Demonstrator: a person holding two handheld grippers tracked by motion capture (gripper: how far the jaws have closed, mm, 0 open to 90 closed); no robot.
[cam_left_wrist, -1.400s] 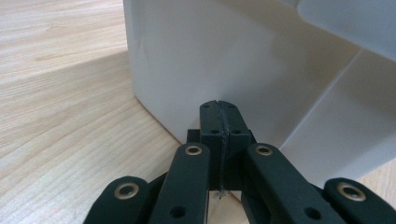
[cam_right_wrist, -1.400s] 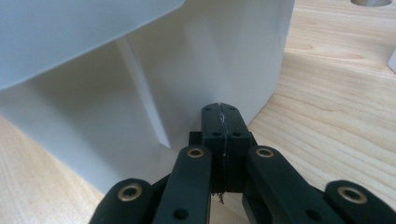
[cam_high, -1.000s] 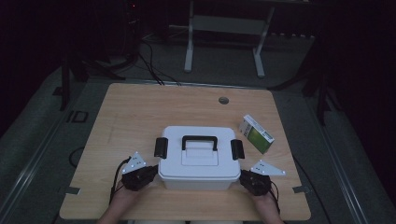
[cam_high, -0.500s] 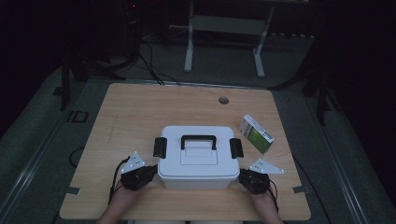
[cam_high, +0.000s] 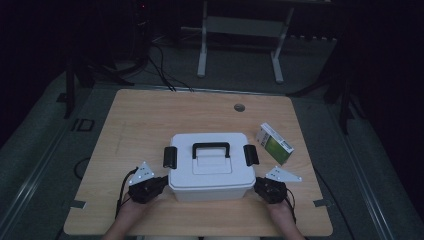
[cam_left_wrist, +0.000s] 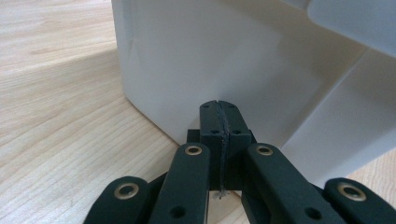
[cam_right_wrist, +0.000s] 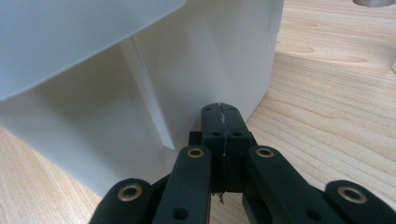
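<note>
Grippers braced against a white box (cam_high: 210, 167) at lower centre of the high view

Left gripper (cam_high: 156, 184) and right gripper (cam_high: 261, 187) press closed, empty jaws against its two ends; lid on, black latches (cam_high: 170, 157) apparently fastened; any lift or slide looks unstarted; green carton (cam_high: 274, 143) lies apart at right.

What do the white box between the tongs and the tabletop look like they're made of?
The white box looks like moulded plastic: smooth, matt walls with a thin raised rib and rounded corners, and black clip latches that look like plastic too. The tabletop shows pale wood grain with a flat, low sheen, probably laminate or veneer rather than solid wood.
</note>
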